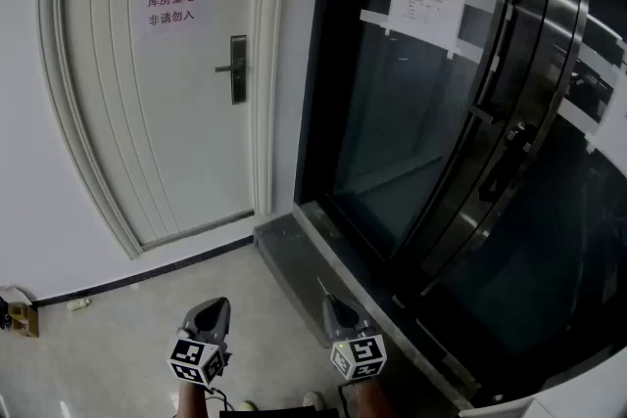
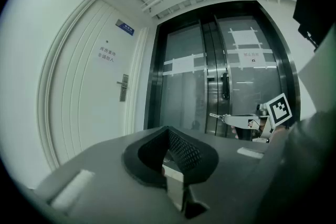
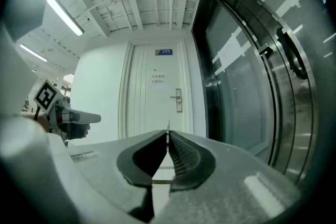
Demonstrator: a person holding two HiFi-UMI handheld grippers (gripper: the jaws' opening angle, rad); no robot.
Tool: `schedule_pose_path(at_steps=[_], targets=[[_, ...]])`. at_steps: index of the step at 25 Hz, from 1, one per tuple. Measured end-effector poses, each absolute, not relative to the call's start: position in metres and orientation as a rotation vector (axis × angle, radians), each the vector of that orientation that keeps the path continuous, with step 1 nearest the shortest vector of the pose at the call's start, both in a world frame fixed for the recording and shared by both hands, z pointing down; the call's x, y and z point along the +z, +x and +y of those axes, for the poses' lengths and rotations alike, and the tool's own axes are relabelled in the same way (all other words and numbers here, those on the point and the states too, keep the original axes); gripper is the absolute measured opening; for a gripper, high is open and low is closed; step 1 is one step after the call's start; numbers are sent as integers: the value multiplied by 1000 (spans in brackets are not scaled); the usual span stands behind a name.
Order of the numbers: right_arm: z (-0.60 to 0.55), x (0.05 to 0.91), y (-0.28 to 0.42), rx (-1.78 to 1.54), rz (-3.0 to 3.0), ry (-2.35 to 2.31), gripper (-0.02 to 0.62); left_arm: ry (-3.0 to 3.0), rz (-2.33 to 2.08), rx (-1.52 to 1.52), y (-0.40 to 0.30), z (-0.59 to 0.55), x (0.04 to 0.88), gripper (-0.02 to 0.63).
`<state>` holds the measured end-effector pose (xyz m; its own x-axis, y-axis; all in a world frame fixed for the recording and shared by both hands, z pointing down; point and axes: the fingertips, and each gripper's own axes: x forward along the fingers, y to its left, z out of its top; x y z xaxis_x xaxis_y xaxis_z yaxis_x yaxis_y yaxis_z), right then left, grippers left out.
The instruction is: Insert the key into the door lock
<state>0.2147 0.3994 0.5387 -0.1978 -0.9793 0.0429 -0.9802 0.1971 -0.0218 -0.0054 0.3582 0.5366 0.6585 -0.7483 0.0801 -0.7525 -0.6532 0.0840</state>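
— 1 key (image 3: 168,125), where do we have it?
— Pinched in our right gripper (image 3: 167,136), tip poking forward, well apart from the lock (image 3: 178,100) on the white door (image 3: 149,107). Our left gripper (image 2: 169,131) is pressed together, empty.

The white door (image 1: 167,132) looks matt and painted, its lock plate (image 1: 238,69) brushed metal, its notice (image 1: 171,10) plain paper, while the dark glass doors (image 1: 411,132) beside it gleam glossy, the floor tiles (image 1: 118,348) shine smooth, and the thin key (image 3: 168,126) glints metallic

Door's lock plate (image 1: 238,69) detail, apparently too small
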Motion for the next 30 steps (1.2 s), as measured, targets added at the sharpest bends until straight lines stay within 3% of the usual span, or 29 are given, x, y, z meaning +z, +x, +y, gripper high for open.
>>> schedule_pose_path(at_steps=[9, 30], targets=[[394, 530, 203, 34, -2472, 1914, 11, 2734, -1327, 41, -20, 357, 533, 2], [334, 529, 26, -27, -2668, 1571, 11, 2573, -1620, -5, -187, 340, 530, 2]])
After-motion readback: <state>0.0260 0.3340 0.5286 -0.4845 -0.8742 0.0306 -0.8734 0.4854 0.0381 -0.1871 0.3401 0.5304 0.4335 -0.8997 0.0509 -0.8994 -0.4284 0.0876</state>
